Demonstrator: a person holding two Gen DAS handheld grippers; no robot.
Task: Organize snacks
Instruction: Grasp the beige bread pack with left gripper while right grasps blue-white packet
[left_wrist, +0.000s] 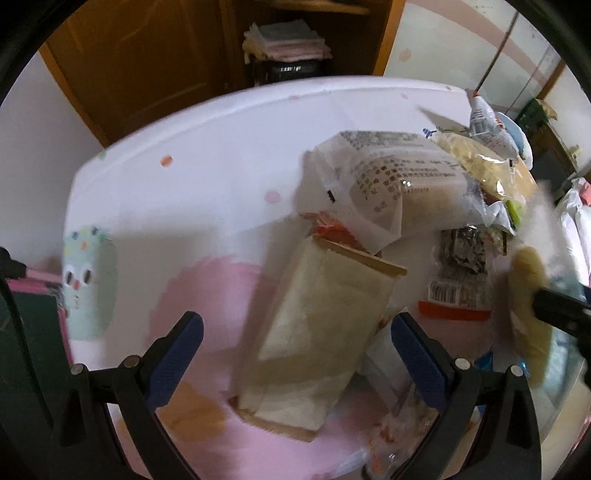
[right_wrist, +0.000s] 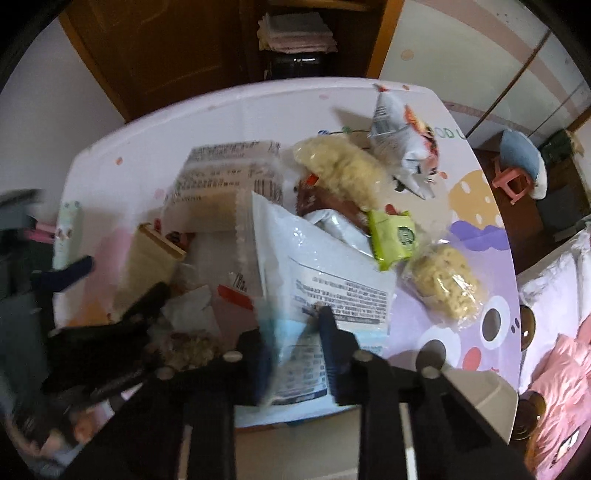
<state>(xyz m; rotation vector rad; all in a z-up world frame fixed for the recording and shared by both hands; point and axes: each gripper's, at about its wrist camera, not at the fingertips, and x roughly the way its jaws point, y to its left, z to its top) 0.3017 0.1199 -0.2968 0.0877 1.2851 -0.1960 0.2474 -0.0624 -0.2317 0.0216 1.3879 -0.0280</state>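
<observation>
Blue pads of the left gripper (left_wrist: 295, 354) are held wide apart over a tan bread packet (left_wrist: 317, 332) near the tabletop's (left_wrist: 221, 140) near edge. Nothing is pinched yet. The packet should be squeezed gently at its middle. Bare room is seen toward the far left corner.

From the right wrist, the right gripper (right_wrist: 295, 350) is seen nearly closed, pinching a white and blue bag (right_wrist: 317, 266) lying mid-tabletop. Other snacks are crowded close, so a straight lift is best.

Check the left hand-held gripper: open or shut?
Open. In the left wrist view the left hand-held gripper has its blue pads spread wide on either side of the beige snack packet, touching nothing.
</observation>
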